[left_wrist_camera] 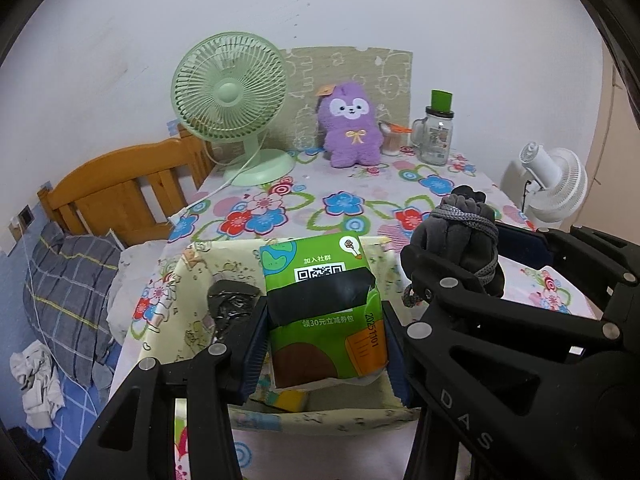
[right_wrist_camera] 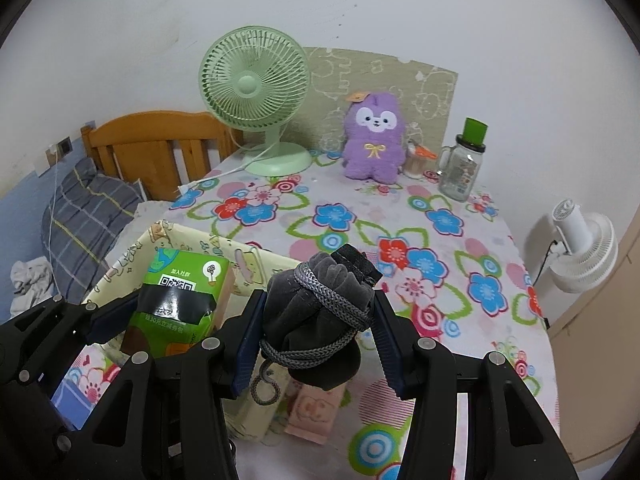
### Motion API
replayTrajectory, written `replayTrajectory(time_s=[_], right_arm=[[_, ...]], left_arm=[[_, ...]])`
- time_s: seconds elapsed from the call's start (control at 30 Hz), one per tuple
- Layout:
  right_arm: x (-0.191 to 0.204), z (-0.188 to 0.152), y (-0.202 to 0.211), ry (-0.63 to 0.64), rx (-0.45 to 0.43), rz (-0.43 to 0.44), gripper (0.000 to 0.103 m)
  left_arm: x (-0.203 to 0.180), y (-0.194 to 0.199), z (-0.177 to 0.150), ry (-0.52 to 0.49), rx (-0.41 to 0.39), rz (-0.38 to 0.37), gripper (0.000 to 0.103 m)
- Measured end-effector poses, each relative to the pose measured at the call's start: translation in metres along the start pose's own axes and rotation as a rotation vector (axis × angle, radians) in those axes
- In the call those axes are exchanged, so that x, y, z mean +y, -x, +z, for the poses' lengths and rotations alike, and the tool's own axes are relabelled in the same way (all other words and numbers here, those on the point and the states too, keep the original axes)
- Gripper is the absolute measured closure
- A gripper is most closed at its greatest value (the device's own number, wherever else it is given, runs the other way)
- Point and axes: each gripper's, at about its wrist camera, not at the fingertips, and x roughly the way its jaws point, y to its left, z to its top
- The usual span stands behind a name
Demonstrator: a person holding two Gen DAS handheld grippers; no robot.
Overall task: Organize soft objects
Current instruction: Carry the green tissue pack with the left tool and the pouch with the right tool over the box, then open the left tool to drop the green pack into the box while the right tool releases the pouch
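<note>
A green tissue pack [left_wrist_camera: 326, 312] is clamped in the left gripper [left_wrist_camera: 326, 344] over the cream fabric bin [left_wrist_camera: 192, 276], while a grey drawstring pouch [right_wrist_camera: 320, 312] is pinched by the right gripper [right_wrist_camera: 316, 340] just beside it.

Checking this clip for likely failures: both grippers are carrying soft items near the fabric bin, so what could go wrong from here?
The green tissue pack is squeezed only at its sides by the left gripper, so it may slip. The grey pouch in the right gripper trails a loose cord that could snag the fabric bin.
</note>
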Motion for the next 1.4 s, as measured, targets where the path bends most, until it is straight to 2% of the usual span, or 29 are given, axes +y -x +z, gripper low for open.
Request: replayTrajectory(time_s=[0.47, 0.7, 0.8, 0.87, 0.93, 1.1, 1.4], right_arm=[[0.034, 0.008, -0.029, 0.037, 0.042, 0.043, 0.049], [0.043, 0.006, -0.043, 0.029, 0.076, 0.099, 0.049], [0.046, 0.006, -0.049, 0.017, 0.094, 0.098, 0.046], [0.047, 0.006, -0.053, 0.018, 0.107, 0.101, 0.043], [0.047, 0.005, -0.055, 0.015, 0.114, 0.097, 0.033], [0.043, 0.003, -0.054, 0.009, 0.103, 0.09, 0.022], [0.03, -0.004, -0.045, -0.004, 0.093, 0.062, 0.02]], left_arm=[[0.036, -0.021, -0.005, 0.051, 0.048, 0.021, 0.049], [0.048, -0.034, -0.009, 0.081, 0.08, 0.018, 0.042], [0.05, -0.037, -0.011, 0.097, 0.087, 0.0, 0.03], [0.05, -0.038, -0.011, 0.095, 0.089, -0.003, 0.027], [0.05, -0.039, -0.012, 0.091, 0.093, -0.005, 0.021], [0.046, -0.038, -0.012, 0.078, 0.093, -0.008, 0.016], [0.031, -0.032, -0.013, 0.054, 0.087, -0.011, 0.012]])
